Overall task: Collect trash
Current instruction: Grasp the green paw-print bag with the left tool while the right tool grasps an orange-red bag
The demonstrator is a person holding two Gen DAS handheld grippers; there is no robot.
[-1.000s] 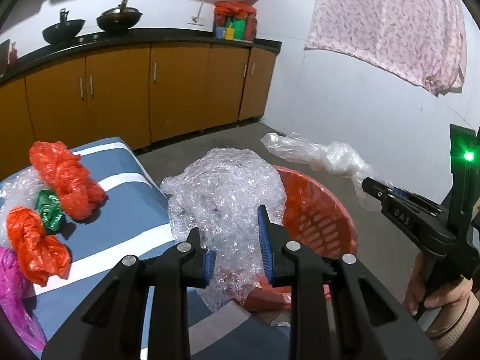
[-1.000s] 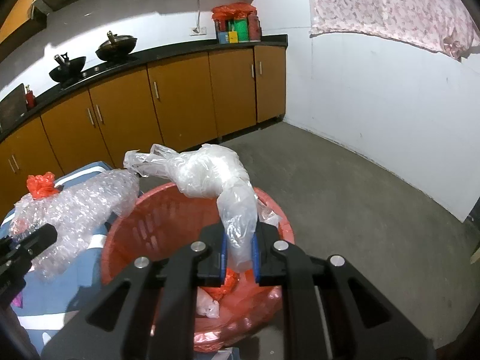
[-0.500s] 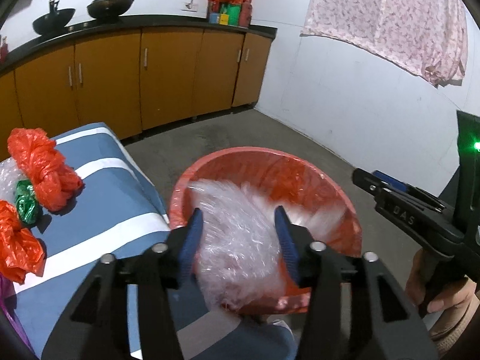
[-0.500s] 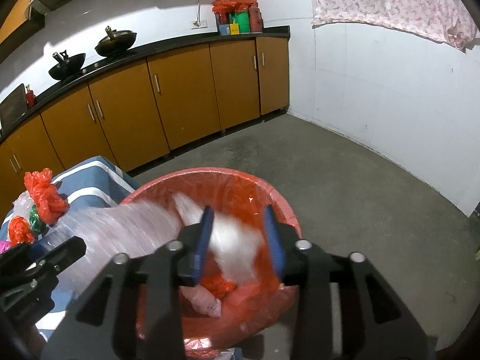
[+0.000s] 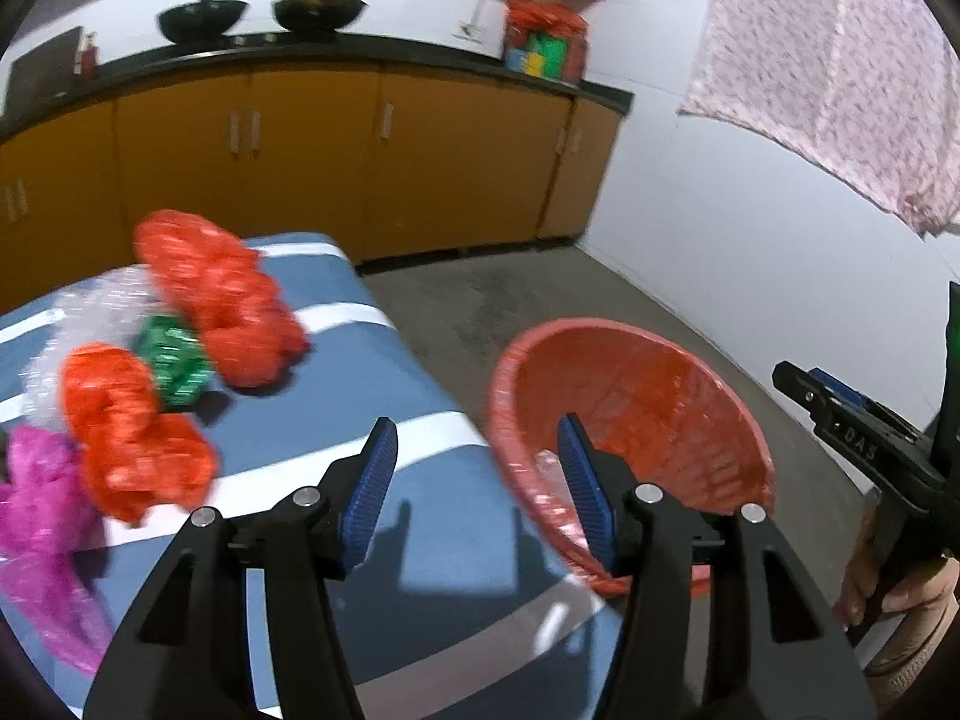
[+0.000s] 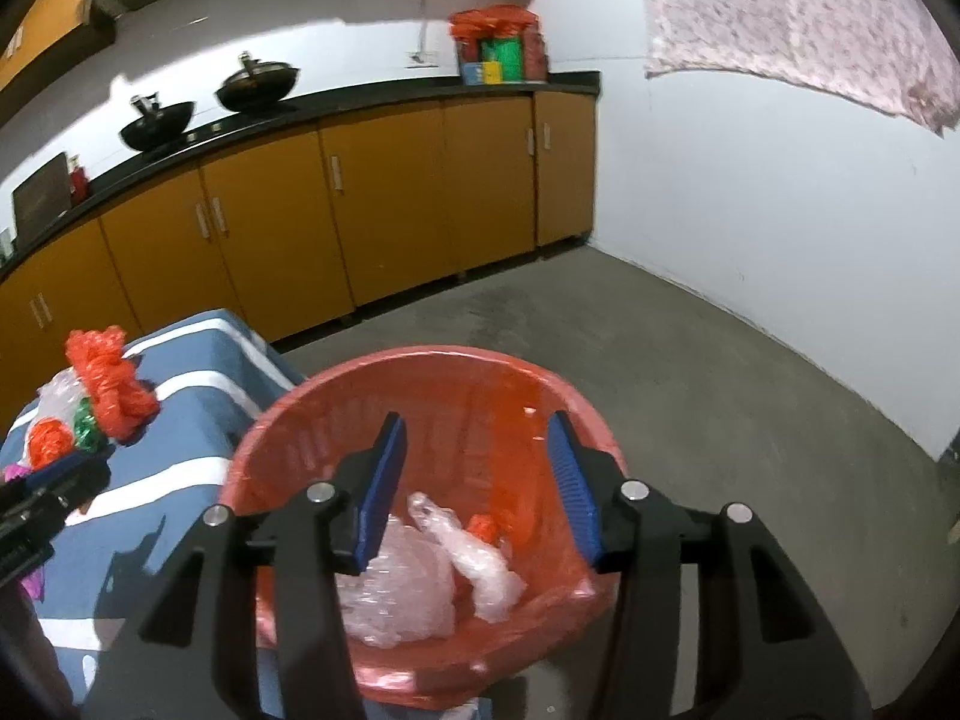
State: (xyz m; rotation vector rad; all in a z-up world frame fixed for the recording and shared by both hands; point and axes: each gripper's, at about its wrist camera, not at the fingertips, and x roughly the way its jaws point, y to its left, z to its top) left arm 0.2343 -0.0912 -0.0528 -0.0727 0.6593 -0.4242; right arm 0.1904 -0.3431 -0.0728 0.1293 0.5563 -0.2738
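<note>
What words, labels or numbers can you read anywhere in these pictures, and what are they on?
"DAS": white letters on the black arm of the right claw, seen from the left wrist view.
Coloured packages on the counter: any print is too small and blurred to read.
Red basket, striped cloth and left claw: no lettering visible.

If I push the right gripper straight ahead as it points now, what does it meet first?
Most likely the clear plastic trash lying in the red basket: the open right gripper points down into the basket mouth, nothing between. Depth is unclear, so it might reach the liner's far wall instead.
</note>
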